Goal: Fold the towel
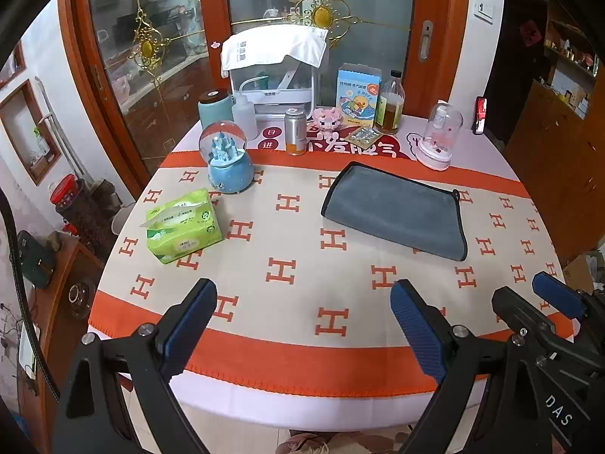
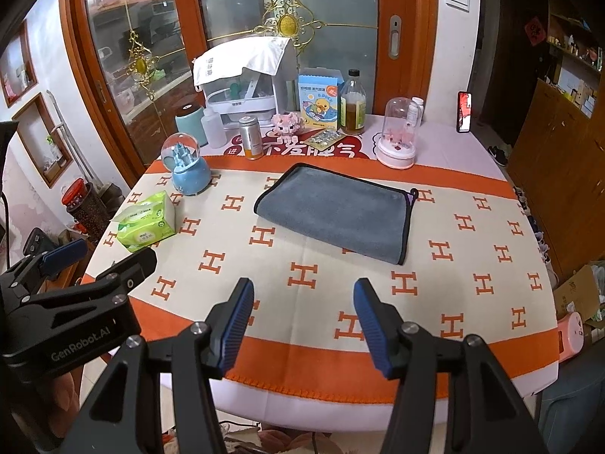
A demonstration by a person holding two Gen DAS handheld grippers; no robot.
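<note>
A grey towel [image 1: 397, 210] with black trim lies folded flat on the orange-and-cream H-pattern tablecloth [image 1: 287, 265], right of the table's middle. It also shows in the right wrist view [image 2: 336, 213]. My left gripper [image 1: 302, 325] is open and empty, held over the table's near edge, well short of the towel. My right gripper [image 2: 304, 321] is open and empty, also at the near edge. The right gripper shows at the lower right of the left wrist view [image 1: 529, 302], and the left gripper at the lower left of the right wrist view [image 2: 98, 261].
A green tissue pack [image 1: 183, 225] and a blue snow globe [image 1: 228, 162] stand left of the towel. Bottles, a can [image 1: 295, 131], a box, a white container and a pink glass dome [image 1: 440, 134] line the far side. A phone [image 1: 480, 115] leans at the far right.
</note>
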